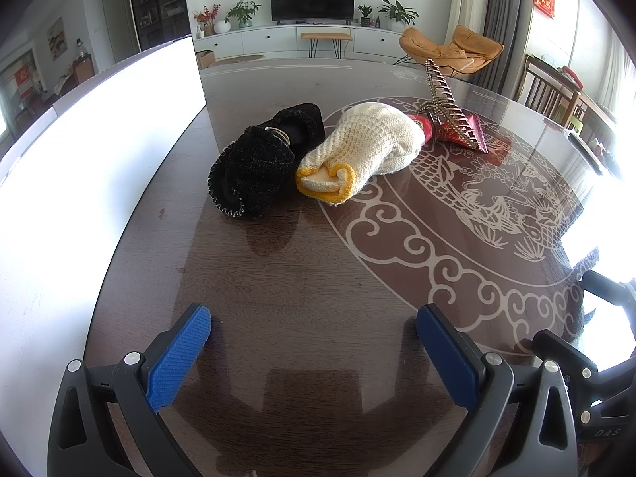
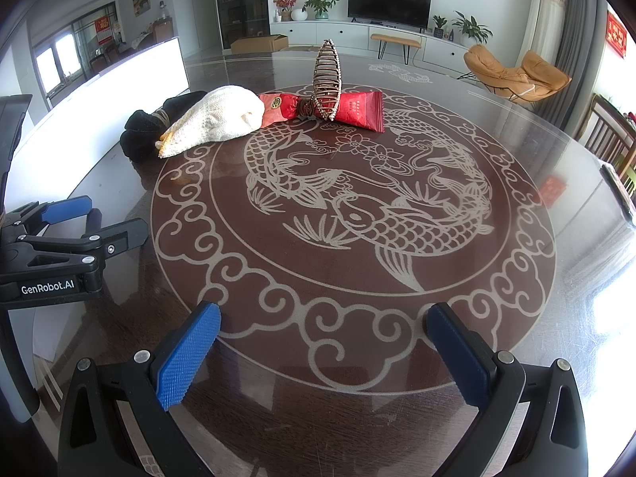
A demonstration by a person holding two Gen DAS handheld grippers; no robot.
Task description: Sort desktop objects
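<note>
Four things lie in a row toward the desk's [image 2: 516, 151] far edge: a soft black glove [image 1: 262, 159], a limp cream glove [image 1: 369, 145], a crinkly, slippery red packet [image 2: 357, 109] and a stiff hair claw [image 2: 326, 79] best pinched at its spine. Left gripper [image 1: 314, 318] and right gripper [image 2: 322, 316] hover released, empty.

A black TV [image 2: 388, 4] stood on a long white cabinet [image 2: 357, 37] by the white back wall. Green plants [image 2: 320, 3] sat left of the TV. An orange chair [image 2: 516, 73] was to its right, near grey curtains [image 2: 572, 39]. Bright daylight came from the right.
</note>
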